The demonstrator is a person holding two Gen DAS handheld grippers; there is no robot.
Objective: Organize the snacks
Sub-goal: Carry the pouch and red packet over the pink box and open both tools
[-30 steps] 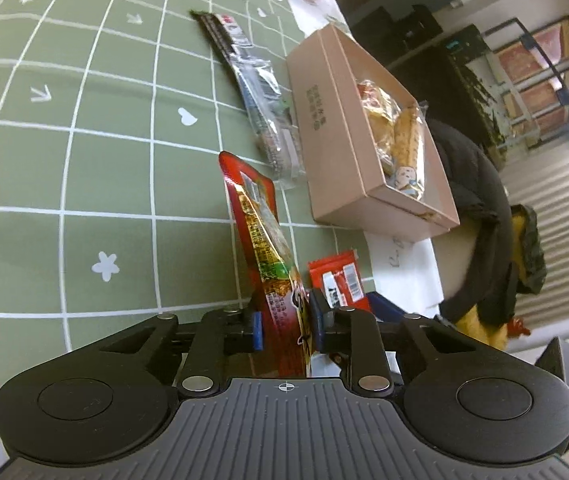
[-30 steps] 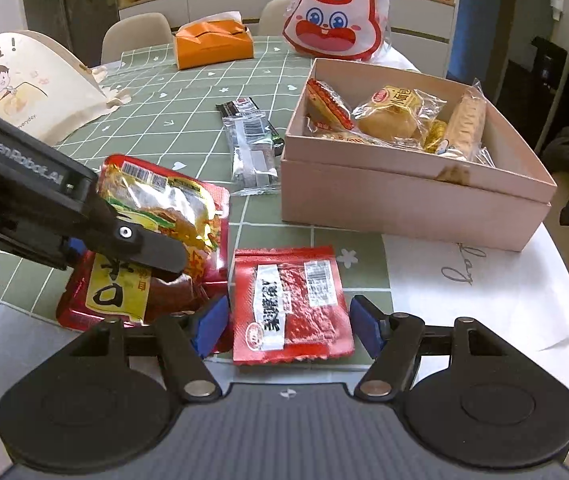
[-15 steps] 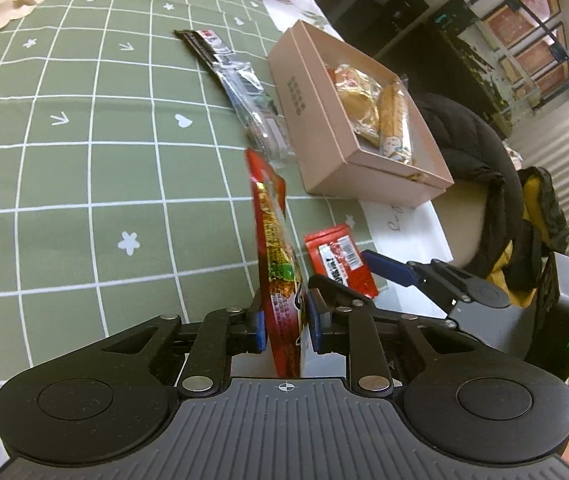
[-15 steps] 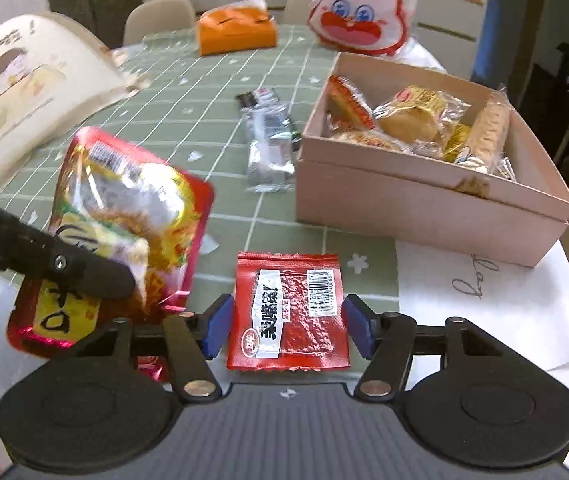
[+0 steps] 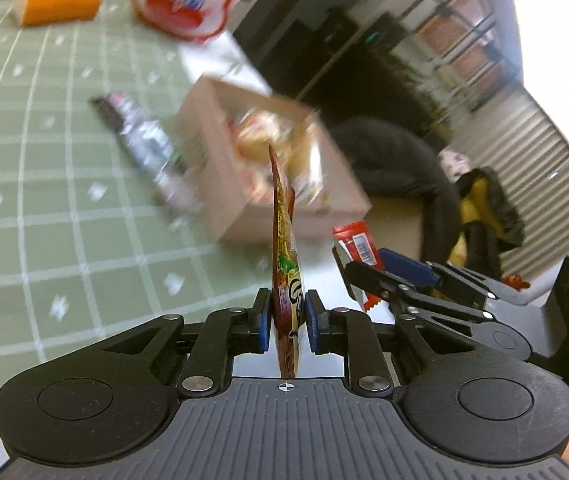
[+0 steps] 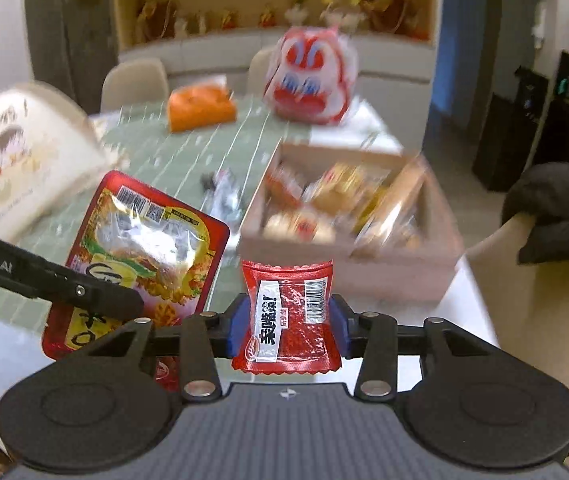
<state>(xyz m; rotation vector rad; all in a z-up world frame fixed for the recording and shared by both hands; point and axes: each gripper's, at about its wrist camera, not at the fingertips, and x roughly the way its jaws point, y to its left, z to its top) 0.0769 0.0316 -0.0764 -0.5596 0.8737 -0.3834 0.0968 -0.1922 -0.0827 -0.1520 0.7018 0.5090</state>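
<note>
My left gripper (image 5: 287,312) is shut on a large red snack packet (image 5: 284,240), which shows edge-on and upright; its jaws are still closing a little. In the right wrist view that packet (image 6: 144,248) hangs in the air at the left. My right gripper (image 6: 287,328) has its blue pads pressed on both sides of a small red sachet (image 6: 284,292), lifted off the table, and its jaws are closing. From the left wrist view the right gripper (image 5: 364,264) and the sachet (image 5: 354,240) are low on the right. Beyond both stands the open pink box (image 6: 344,276) (image 5: 208,152), with several snacks inside.
Clear and black wrapped snacks (image 5: 144,140) lie on the green grid tablecloth left of the box. At the far end are an orange tissue pack (image 6: 200,108) and a rabbit-face bag (image 6: 312,76). A cream cartoon bag (image 6: 12,168) stands left. A chair with dark clothing (image 6: 556,208) is right.
Both grippers have risen. The right gripper closed onto the small red sachet and lifted it off the table. The left gripper raised the large packet higher, nearer the box.
</note>
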